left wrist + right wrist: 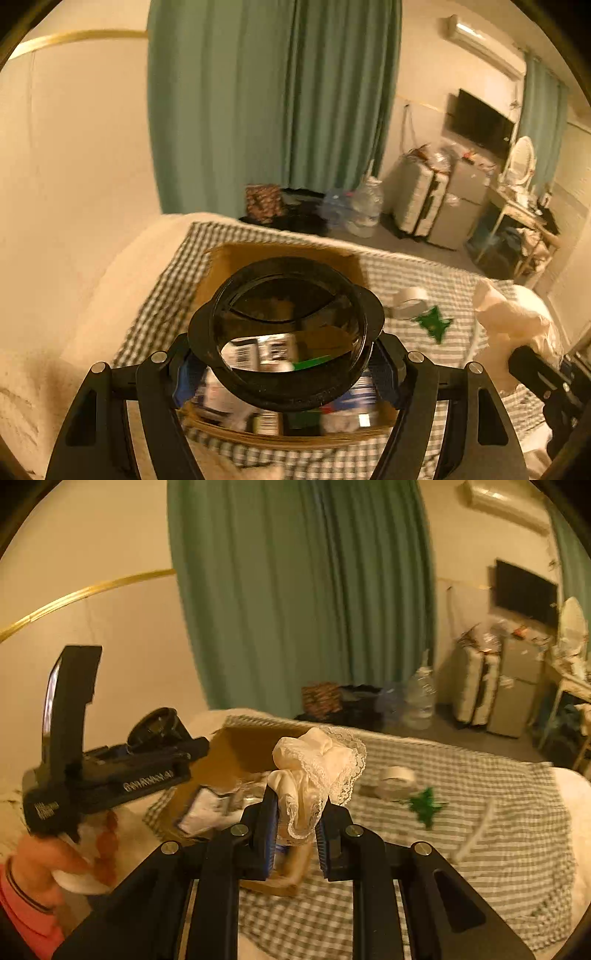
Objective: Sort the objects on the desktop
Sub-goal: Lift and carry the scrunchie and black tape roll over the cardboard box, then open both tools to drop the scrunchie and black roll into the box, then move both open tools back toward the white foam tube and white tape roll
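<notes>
My left gripper point(286, 369) is shut on a black round lens-like ring point(288, 269), held between its blue pads above an open cardboard box point(236, 266) with several packets inside. In the right wrist view the same gripper point(173, 738) and ring point(157, 723) hang at the left, held by a hand point(40, 864), over the box point(243, 753). My right gripper point(299, 805) is shut on a cream lace-edged cloth point(325, 760), lifted above the checked cover. That cloth point(509, 317) and the right gripper point(524, 362) show at the right edge of the left wrist view.
A tape roll point(397, 781), a green spiky piece point(424, 805) and a white stick point(476, 830) lie on the checked cover point(480, 867) right of the box. Beyond its far edge stand a water bottle point(419, 698), bags and a suitcase on the floor.
</notes>
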`<action>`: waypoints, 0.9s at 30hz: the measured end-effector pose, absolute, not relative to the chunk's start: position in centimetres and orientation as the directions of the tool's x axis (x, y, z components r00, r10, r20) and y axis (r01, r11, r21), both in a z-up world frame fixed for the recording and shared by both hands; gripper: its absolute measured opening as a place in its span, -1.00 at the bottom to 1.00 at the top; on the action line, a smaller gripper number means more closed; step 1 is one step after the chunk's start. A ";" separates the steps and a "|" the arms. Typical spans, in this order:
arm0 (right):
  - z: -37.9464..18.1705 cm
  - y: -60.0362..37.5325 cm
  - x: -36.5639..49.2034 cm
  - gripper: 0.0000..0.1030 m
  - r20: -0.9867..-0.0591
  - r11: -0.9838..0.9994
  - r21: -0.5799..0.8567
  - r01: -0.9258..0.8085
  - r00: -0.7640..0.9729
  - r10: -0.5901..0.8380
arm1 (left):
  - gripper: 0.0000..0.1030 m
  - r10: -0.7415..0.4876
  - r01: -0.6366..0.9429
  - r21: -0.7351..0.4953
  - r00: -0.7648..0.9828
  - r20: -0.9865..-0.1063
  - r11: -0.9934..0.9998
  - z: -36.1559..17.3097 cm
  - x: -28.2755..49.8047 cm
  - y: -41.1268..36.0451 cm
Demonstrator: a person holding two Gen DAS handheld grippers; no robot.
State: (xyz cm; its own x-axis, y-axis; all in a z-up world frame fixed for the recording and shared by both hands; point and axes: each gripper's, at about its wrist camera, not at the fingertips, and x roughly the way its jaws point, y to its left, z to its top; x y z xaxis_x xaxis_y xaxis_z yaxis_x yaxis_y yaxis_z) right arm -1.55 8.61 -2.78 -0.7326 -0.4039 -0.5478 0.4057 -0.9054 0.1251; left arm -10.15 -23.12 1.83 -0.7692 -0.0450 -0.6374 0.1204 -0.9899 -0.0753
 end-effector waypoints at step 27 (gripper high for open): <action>-5.4 7.3 -7.9 0.64 -0.537 -0.979 0.145 0.142 -0.820 -0.199 | 0.99 0.025 0.025 -0.064 -0.741 -0.671 -0.998 -4.1 -9.5 -23.8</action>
State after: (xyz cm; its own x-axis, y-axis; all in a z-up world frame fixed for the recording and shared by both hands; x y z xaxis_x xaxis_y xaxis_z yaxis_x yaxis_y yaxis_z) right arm -7.86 7.31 -5.38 -0.8200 -0.1988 -0.5368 0.1424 -0.9791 0.1451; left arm -9.53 -23.76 -4.15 -0.7414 0.0245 -0.6706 0.0247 -0.9977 -0.0638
